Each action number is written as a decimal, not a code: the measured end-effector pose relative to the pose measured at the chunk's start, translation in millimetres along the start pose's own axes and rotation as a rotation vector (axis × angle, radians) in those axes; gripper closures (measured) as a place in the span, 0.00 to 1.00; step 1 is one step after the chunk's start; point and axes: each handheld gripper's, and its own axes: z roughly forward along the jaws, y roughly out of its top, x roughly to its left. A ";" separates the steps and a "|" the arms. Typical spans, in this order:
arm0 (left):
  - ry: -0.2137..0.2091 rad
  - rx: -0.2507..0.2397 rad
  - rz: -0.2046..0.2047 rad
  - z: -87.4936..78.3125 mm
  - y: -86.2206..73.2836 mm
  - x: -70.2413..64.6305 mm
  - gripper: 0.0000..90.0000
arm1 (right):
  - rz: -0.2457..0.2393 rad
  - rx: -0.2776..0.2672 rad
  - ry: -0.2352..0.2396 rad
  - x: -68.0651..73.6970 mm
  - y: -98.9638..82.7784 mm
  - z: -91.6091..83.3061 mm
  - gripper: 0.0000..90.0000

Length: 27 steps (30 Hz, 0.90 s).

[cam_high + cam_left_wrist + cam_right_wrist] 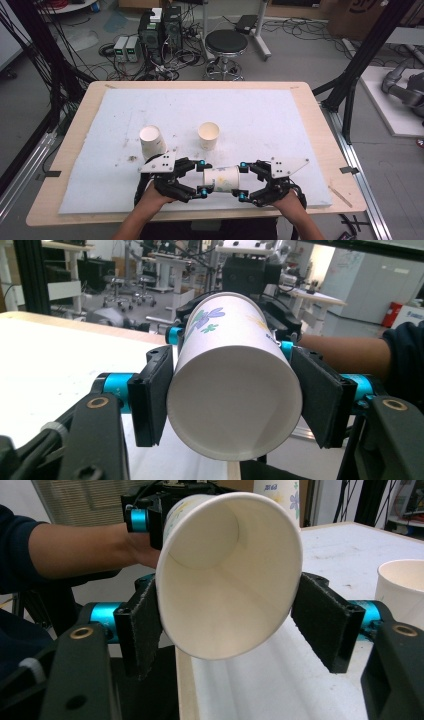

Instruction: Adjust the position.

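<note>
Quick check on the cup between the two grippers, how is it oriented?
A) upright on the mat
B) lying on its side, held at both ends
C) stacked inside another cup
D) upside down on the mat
B: the paper cup lies sideways between the left gripper and right gripper, one clamped on each end.

Hidden: held cup (221,179) ends behind both grippers' jaws | Cropped: forearms at bottom edge, high view
</note>
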 end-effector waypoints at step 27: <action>0.145 0.277 0.092 0.2 14.5 -6.6 0.17 | -0.055 0.303 -0.064 -6.3 28.8 4.5 0.35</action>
